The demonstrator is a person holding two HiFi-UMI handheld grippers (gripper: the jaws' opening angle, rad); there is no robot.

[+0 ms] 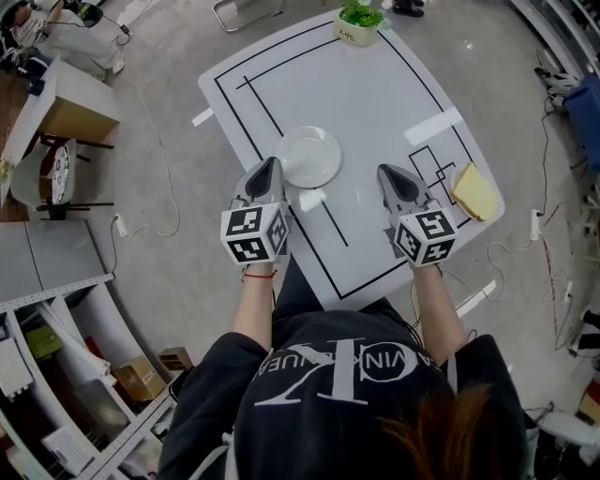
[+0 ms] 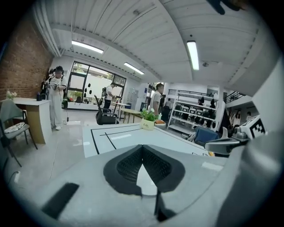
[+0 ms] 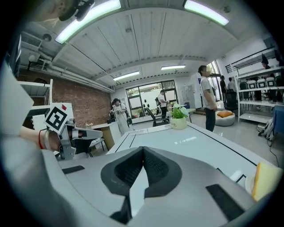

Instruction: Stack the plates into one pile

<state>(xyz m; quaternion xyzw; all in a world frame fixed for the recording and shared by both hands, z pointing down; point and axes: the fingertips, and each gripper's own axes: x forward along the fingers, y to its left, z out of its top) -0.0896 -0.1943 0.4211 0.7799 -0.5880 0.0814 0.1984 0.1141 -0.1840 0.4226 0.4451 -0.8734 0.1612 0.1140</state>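
A white plate (image 1: pixel 308 156) lies on the white table (image 1: pixel 366 103), left of its middle. My left gripper (image 1: pixel 269 169) hovers just left of the plate's near rim, its jaws shut with nothing between them. My right gripper (image 1: pixel 386 174) hangs over the table to the plate's right, also shut and empty. In the left gripper view the closed fingertips (image 2: pixel 142 149) point across the table (image 2: pixel 133 137). The right gripper view shows its closed fingertips (image 3: pixel 143 150) the same way, with the left gripper (image 3: pixel 84 133) off to the left. Whether the plate is one or a pile I cannot tell.
A small potted plant (image 1: pixel 358 21) stands at the table's far edge. A yellow sponge-like block (image 1: pixel 473 191) lies near the right edge. Black lines and white tape strips mark the tabletop. People, chairs and shelves stand around the room in both gripper views.
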